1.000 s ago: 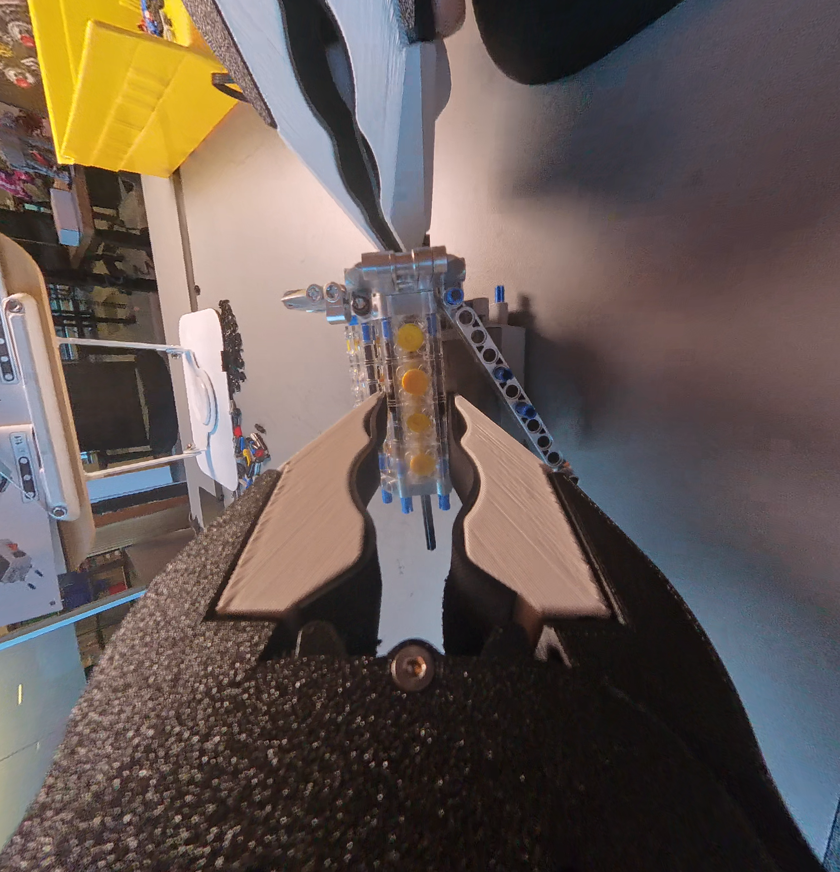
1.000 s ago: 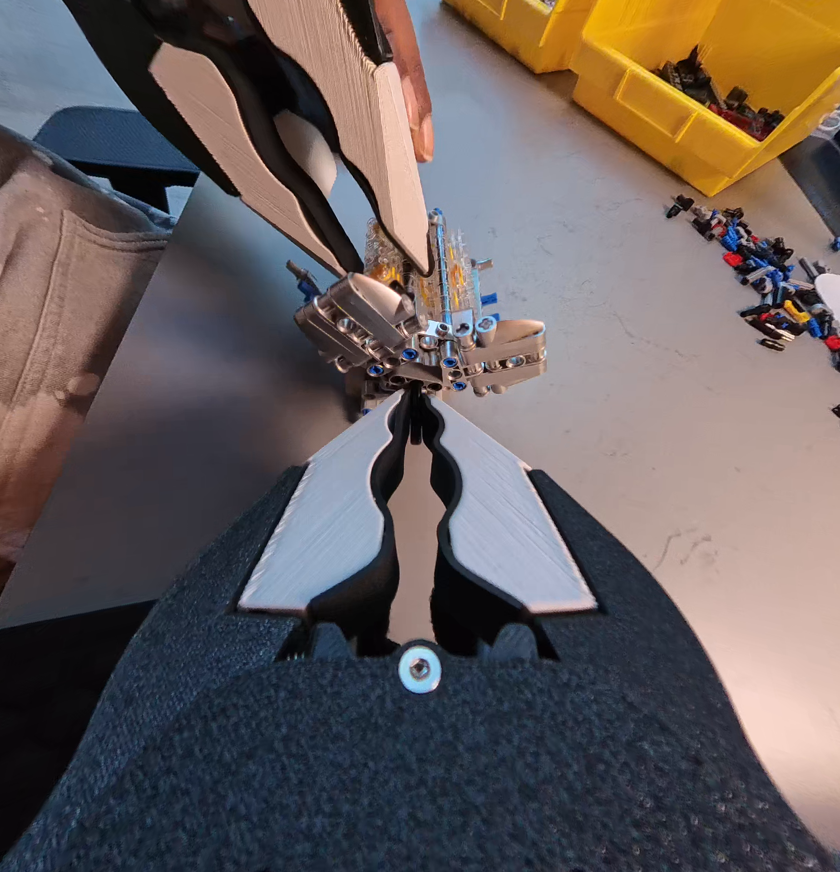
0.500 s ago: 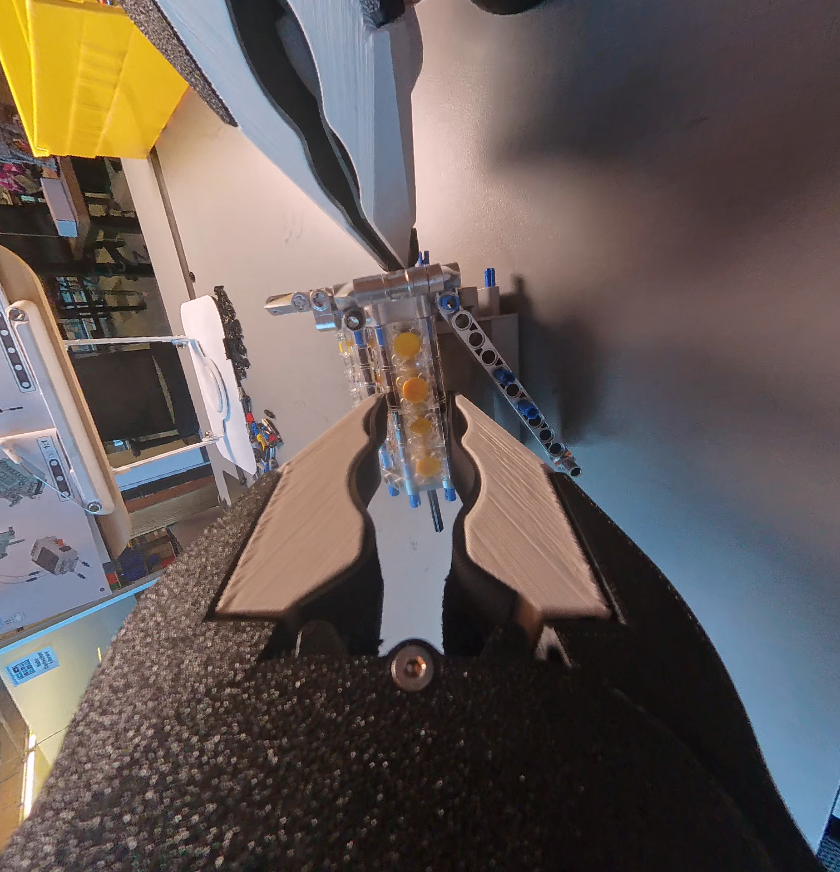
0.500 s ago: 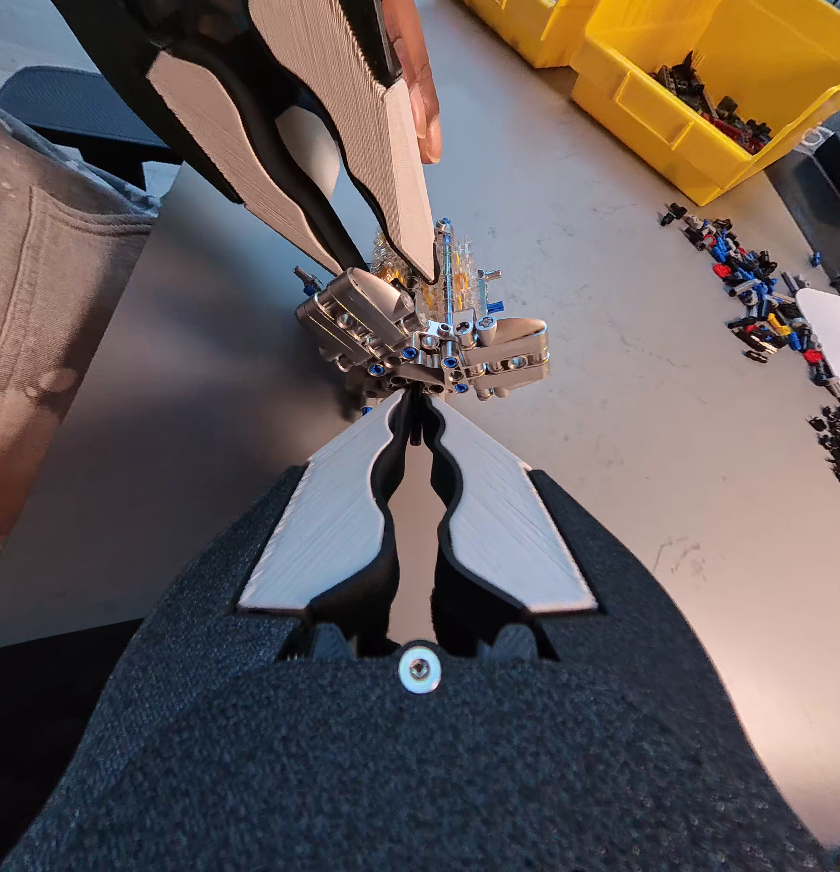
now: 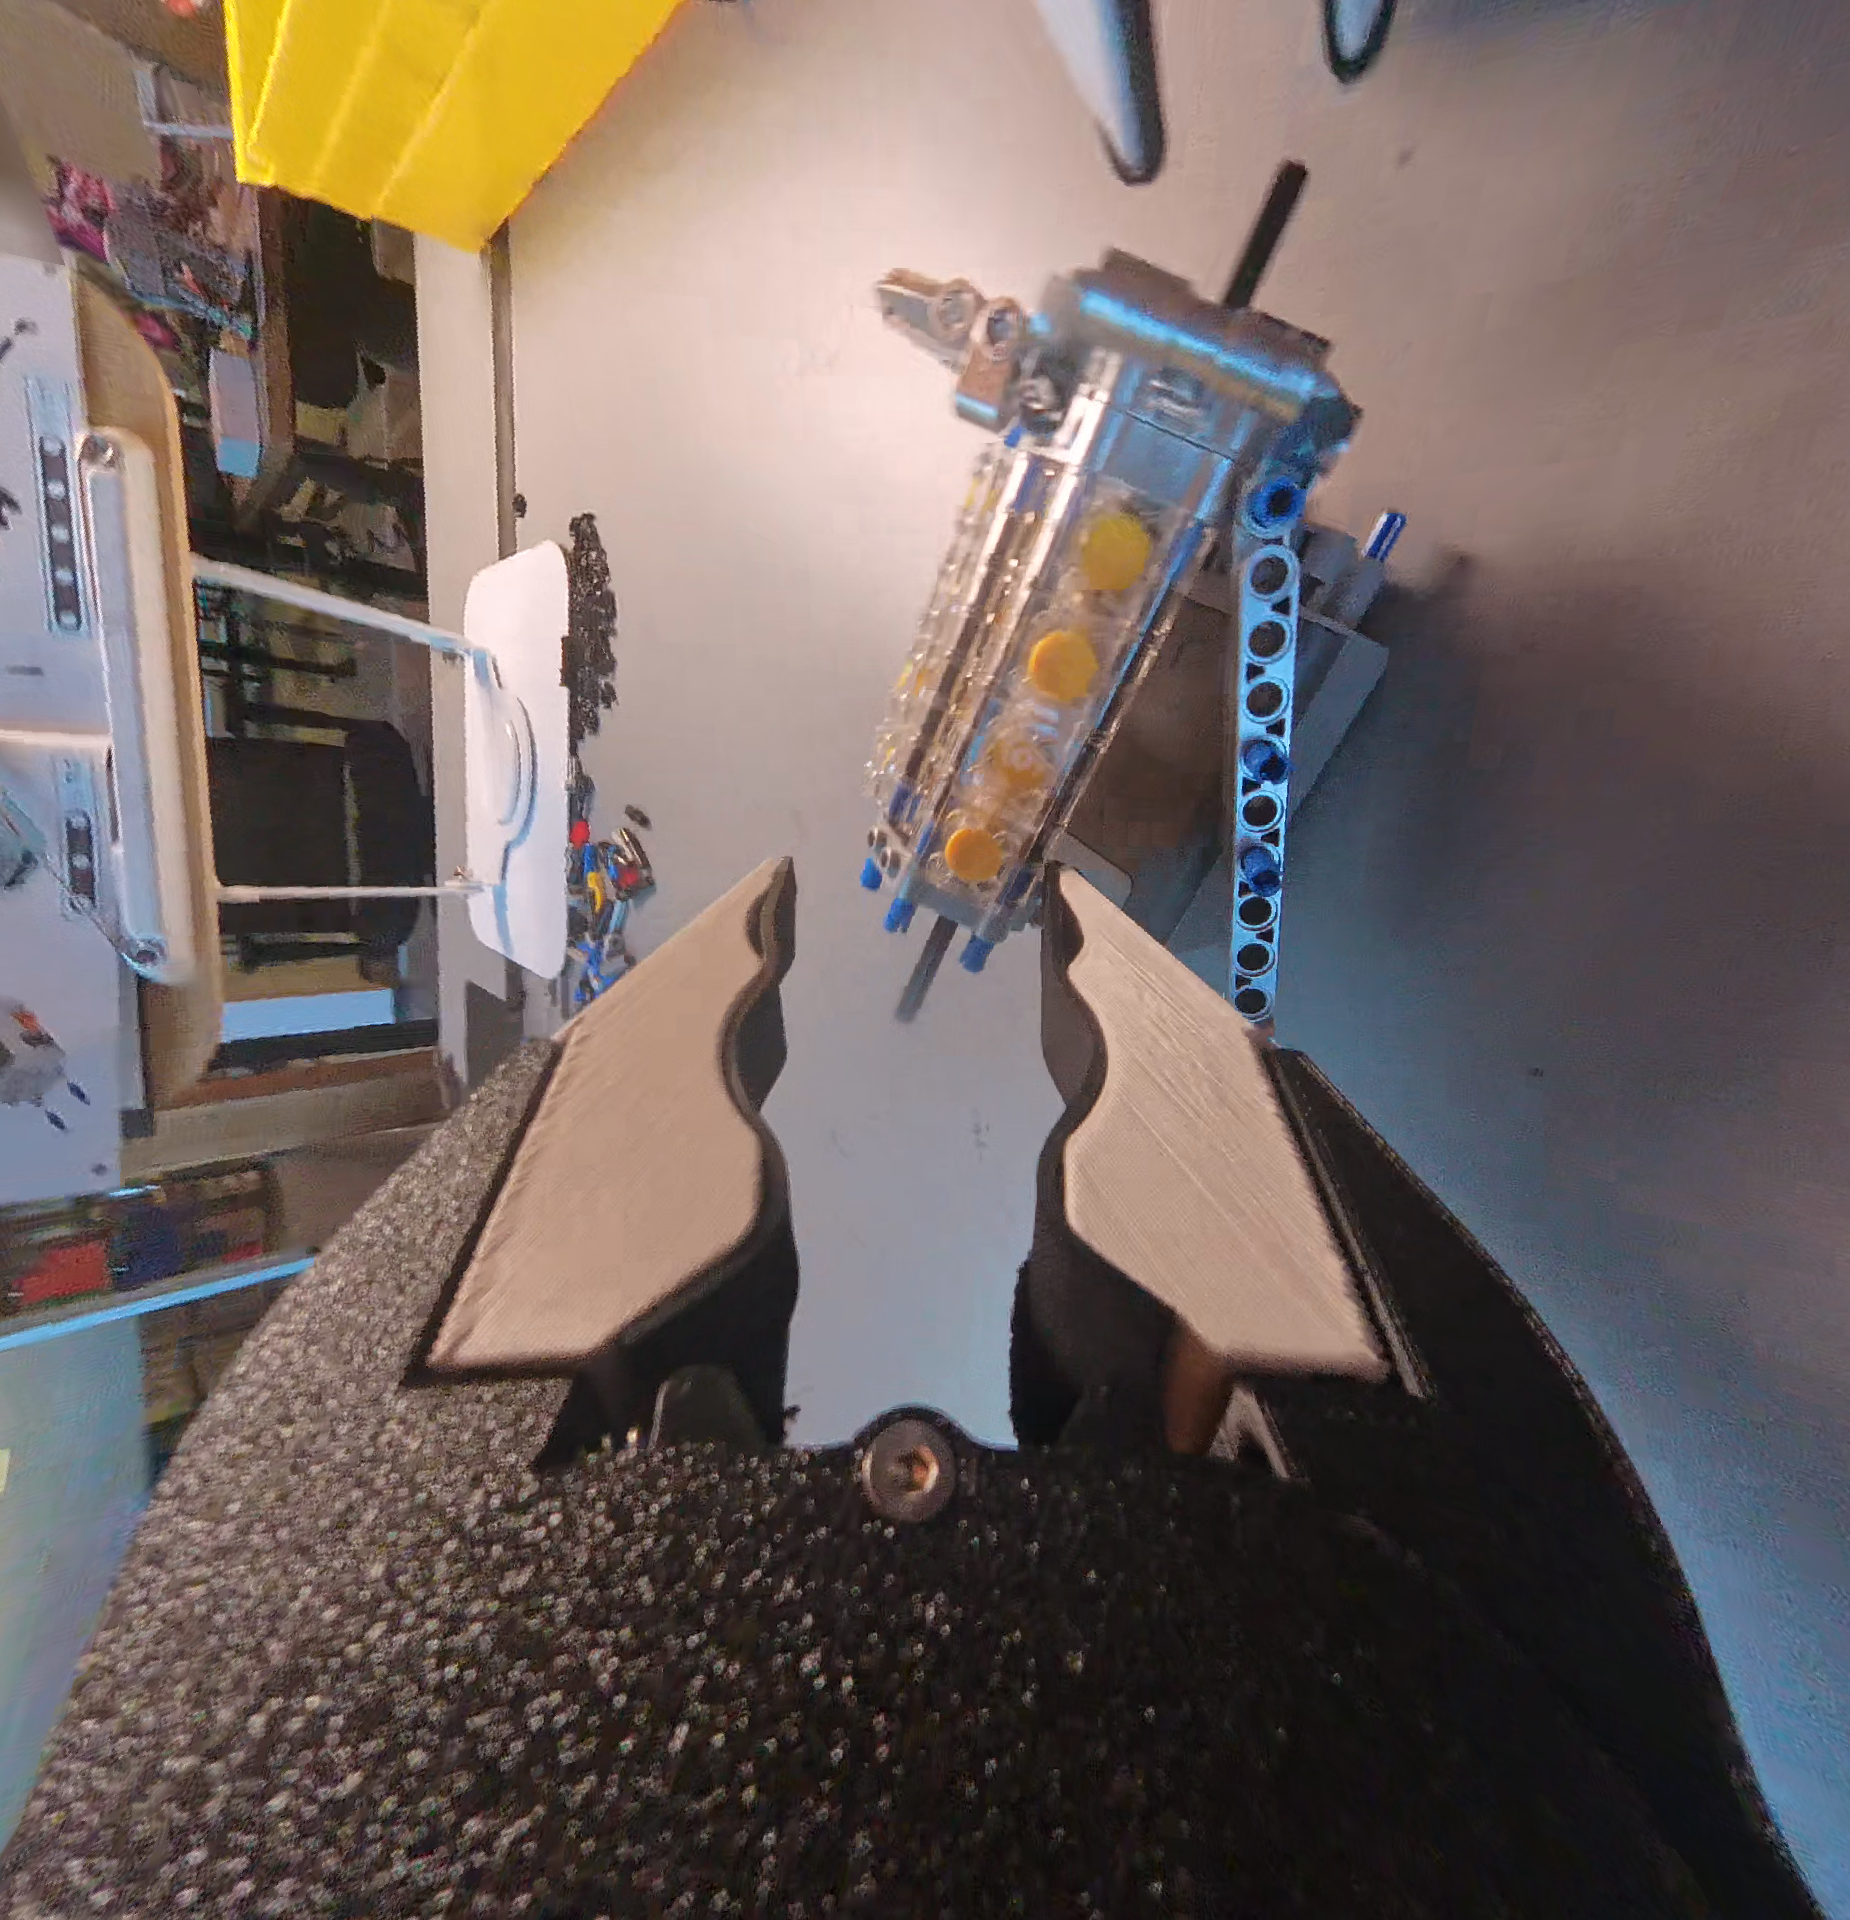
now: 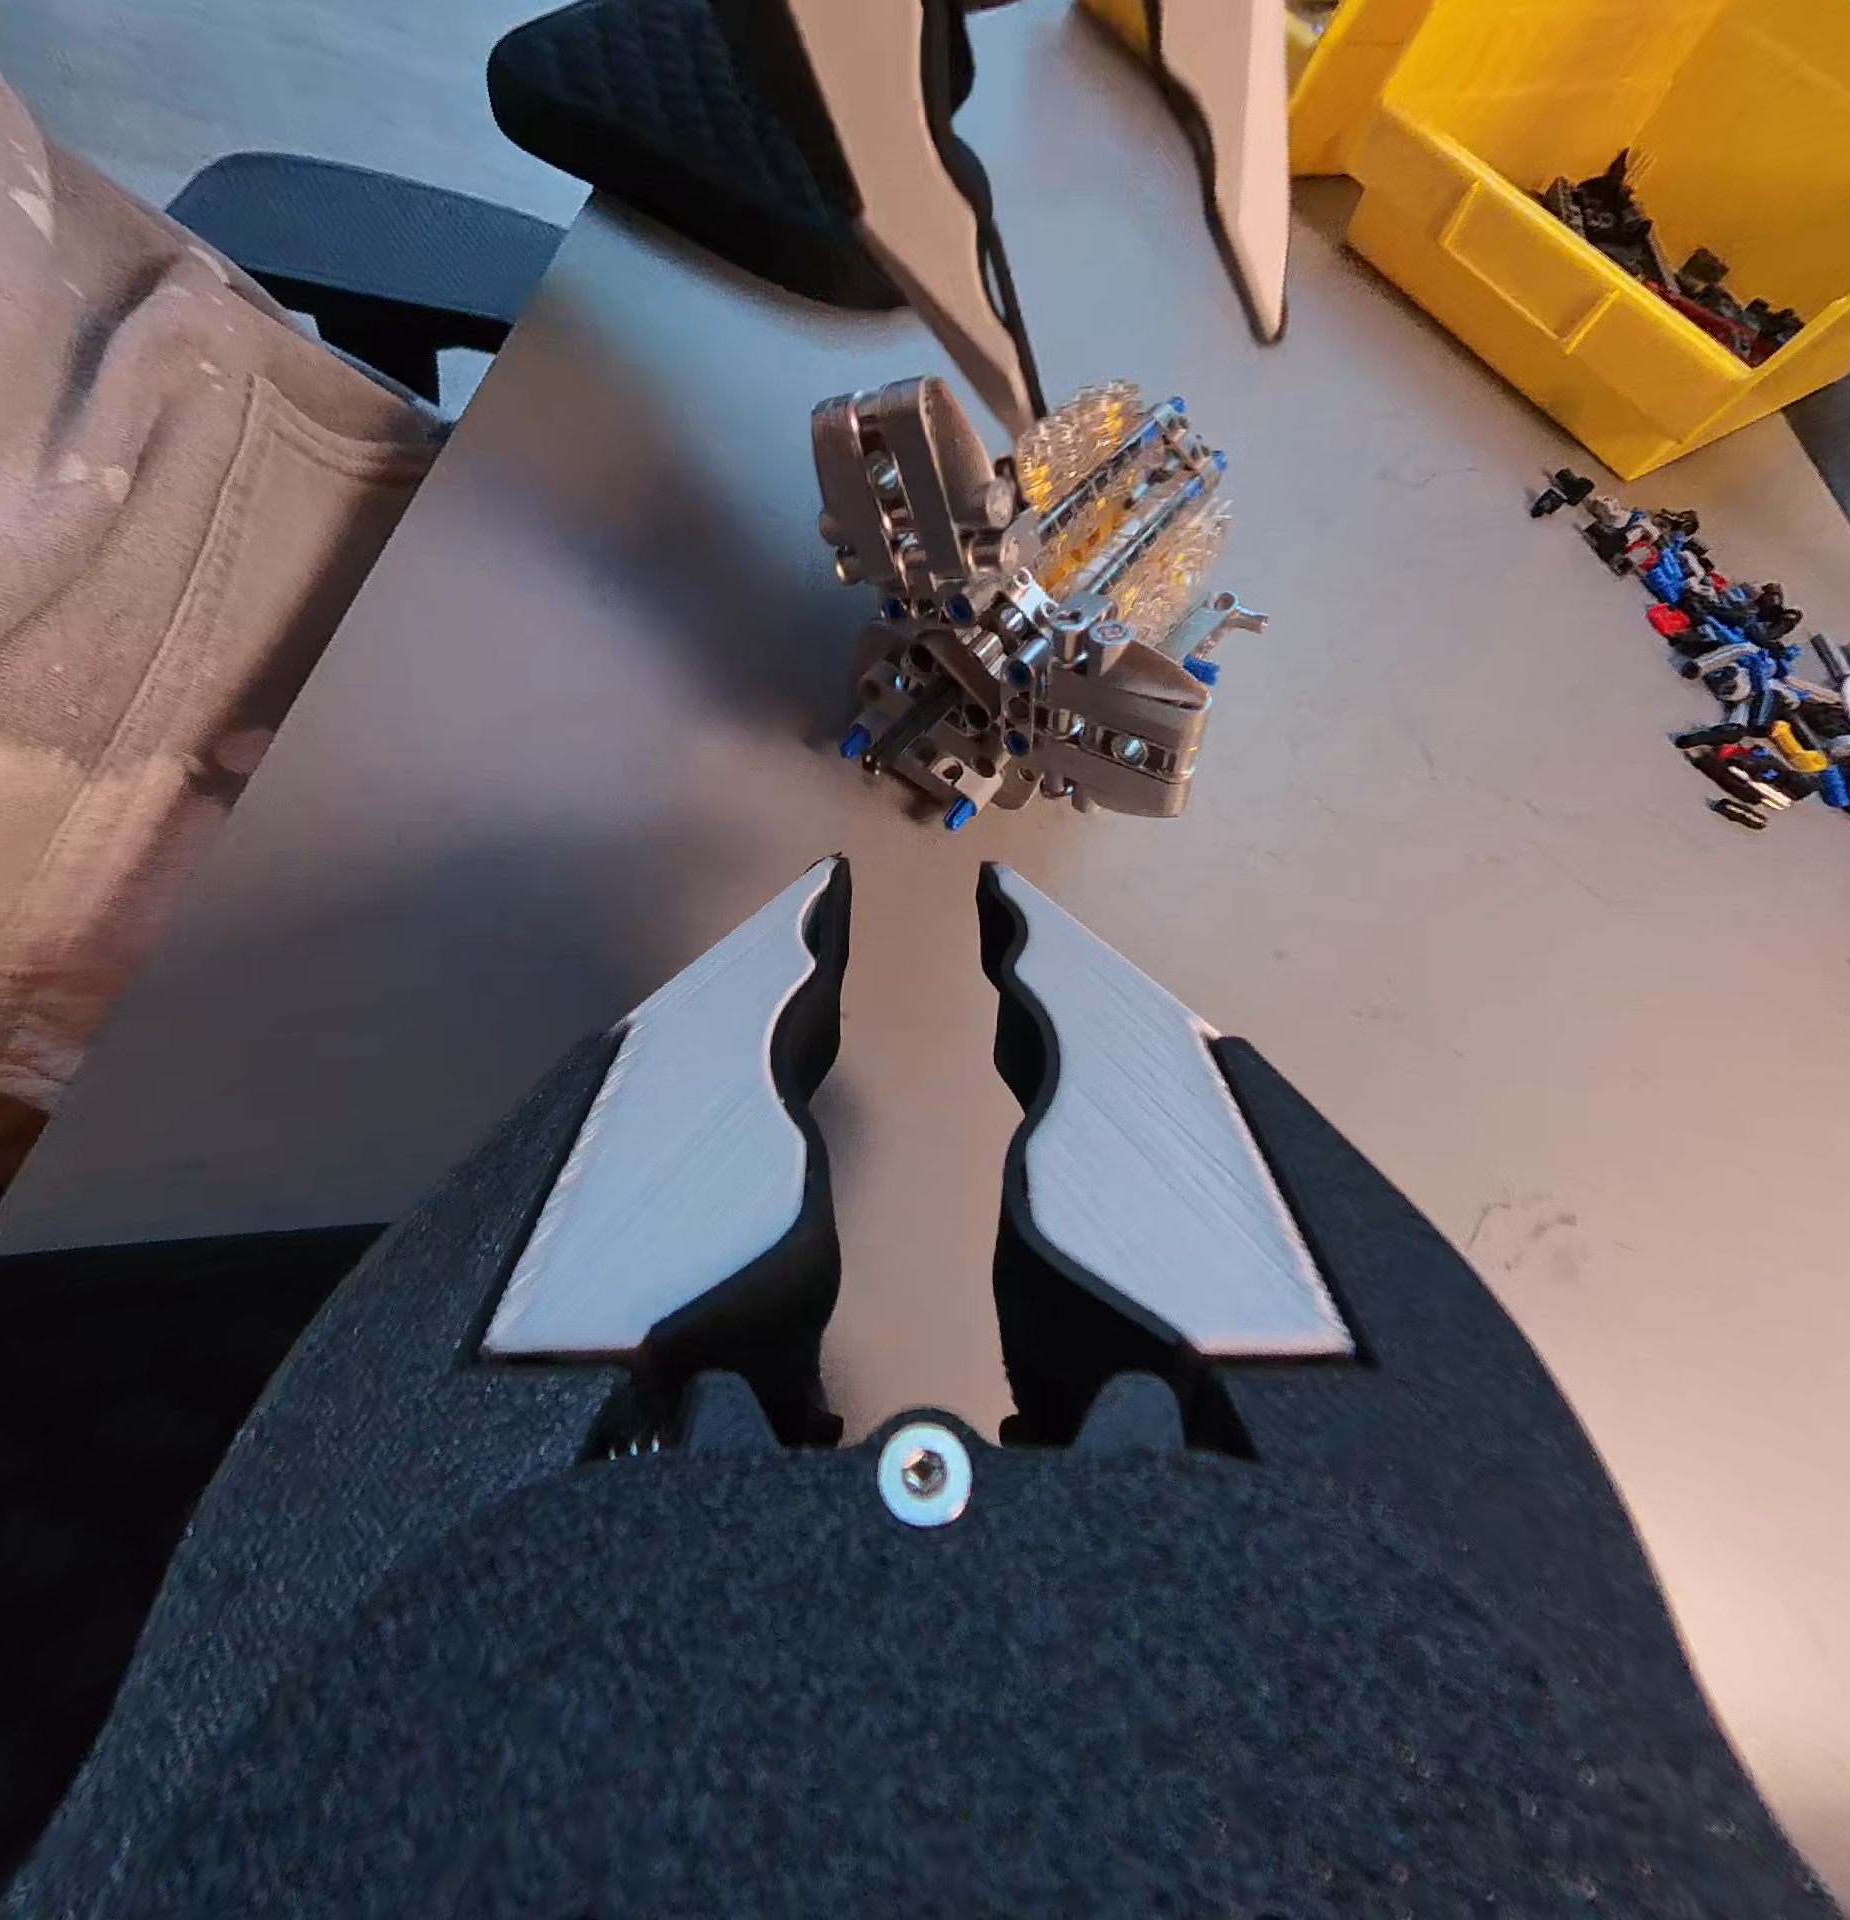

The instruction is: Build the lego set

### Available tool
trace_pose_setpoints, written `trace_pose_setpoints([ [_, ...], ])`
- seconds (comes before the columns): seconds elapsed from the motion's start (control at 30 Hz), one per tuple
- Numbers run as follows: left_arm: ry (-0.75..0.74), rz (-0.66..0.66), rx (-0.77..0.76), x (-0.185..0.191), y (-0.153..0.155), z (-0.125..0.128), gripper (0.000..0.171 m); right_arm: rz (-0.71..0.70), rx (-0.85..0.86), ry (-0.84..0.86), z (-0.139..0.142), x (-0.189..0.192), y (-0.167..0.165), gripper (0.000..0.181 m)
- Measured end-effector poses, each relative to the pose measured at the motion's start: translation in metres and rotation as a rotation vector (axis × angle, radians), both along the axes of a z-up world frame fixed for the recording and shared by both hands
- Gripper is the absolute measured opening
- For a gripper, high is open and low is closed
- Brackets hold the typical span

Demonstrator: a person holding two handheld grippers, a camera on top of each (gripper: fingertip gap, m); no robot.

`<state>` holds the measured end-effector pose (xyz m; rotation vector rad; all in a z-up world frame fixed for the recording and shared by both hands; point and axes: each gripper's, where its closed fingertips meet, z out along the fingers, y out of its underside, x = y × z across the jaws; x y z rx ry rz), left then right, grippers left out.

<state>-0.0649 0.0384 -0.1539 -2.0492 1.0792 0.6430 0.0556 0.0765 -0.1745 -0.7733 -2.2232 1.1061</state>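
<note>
Grippers both empty on my feed | left gripper spread wide, its right fingertip just beside the grey-and-clear toy-brick engine model with yellow pistons | right gripper parted, apart from model | model lies on grey table | yellow plastic bin and loose small bricks off to its right

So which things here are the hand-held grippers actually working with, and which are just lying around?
In play:
- brick model, resting on the table
- left hand-held gripper, open, right next to the model
- right hand-held gripper, open, just short of it

Lying about:
- loose bricks
- yellow bin of parts
- instruction sheets on a stand
</note>
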Motion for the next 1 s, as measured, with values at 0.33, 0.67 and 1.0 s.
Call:
trace_pose_setpoints([
  [0.33, -0.641, 0.126, -0.006, 0.031, -0.04, -0.01, 0.04, -0.065, 0.059, 0.098, 0.003, -0.012, 0.005, 0.024],
  [0.67, -0.277, 0.095, -0.017, -0.036, 0.023, -0.042, 0.022, -0.195, 0.074, 0.215, 0.017, -0.027, 0.027, 0.024],
  [1.0, -0.846, 0.261, -0.099, -0.035, 0.004, -0.027, 0.02, -0.293, 0.212, 0.141, -0.007, -0.035, 0.048, 0.024],
])
